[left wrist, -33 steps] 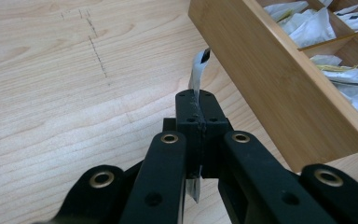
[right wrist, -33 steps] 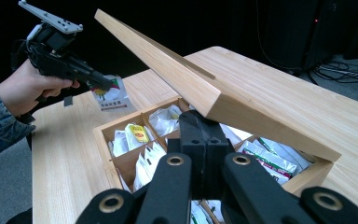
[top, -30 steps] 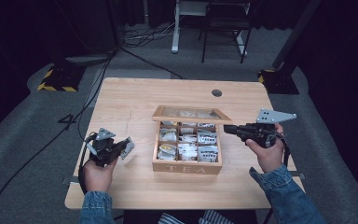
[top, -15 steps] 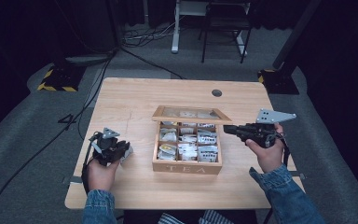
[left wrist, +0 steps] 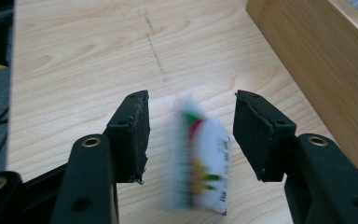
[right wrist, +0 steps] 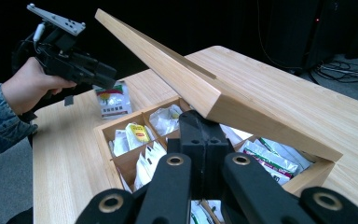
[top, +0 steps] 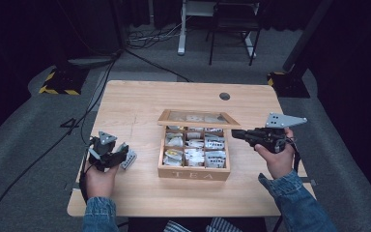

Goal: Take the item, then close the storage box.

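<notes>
1. My left gripper has its jaws wide apart, and a tea bag sits blurred in the gap between them, touching neither pad as far as I can tell.
2. From above, my left hand holds that gripper low over the table, left of the box, with the bag at its tip.
3. In my right gripper view the bag hangs or stands just under the left gripper; I cannot tell whether it touches the wood.
4. My right gripper has its jaws pressed together with nothing between them, its tip under the raised lid.
5. From above, my right hand holds that gripper at the box's right edge, level with the lid, which stands part-way up. Whether the tip touches the lid I cannot tell.
6. The box holds many tea bags in compartments; its front reads TEA.
7. Beyond the table stand a chair and cables on the grey floor.
</notes>
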{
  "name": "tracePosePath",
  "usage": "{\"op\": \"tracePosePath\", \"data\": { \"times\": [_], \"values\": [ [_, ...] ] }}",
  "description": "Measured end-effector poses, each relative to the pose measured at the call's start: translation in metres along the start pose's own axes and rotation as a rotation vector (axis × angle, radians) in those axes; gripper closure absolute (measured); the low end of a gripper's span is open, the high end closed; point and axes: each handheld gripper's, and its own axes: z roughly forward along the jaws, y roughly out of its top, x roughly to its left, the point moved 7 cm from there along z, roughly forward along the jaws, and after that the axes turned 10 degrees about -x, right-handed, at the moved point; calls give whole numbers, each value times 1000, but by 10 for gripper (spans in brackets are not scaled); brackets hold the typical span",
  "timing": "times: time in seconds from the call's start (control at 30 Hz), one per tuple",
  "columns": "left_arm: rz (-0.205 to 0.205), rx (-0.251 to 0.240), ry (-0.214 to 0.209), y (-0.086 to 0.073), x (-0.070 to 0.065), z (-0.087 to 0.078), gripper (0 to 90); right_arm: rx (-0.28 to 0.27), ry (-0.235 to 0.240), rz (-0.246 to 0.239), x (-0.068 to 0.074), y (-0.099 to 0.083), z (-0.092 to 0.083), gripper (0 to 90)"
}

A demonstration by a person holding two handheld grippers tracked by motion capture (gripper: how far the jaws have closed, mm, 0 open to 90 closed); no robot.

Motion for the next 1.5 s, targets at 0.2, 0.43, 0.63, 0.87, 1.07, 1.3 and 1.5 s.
{"op": "tracePosePath", "data": {
  "times": [0.2,0.43,0.63,0.87,1.07,1.3,1.5],
  "values": [
    [5,-28,-36,3,-7,-9,460,1,1,1,0,0,0,900],
    [91,-29,-130,4,-38,-27,459,3,3,1,0,0,0,900],
    [112,-38,-213,-10,-64,-42,454,5,1,2,0,-1,0,900],
    [129,-25,-250,-38,-80,-34,453,9,2,2,1,-1,0,900],
    [124,13,-289,-58,-91,-25,448,13,4,-2,1,-2,-1,900],
    [145,77,-317,-74,-98,-18,447,33,16,2,3,-4,-5,900],
    [156,104,-312,-77,-98,-13,430,67,37,12,5,-8,-6,900]
  ]
}}
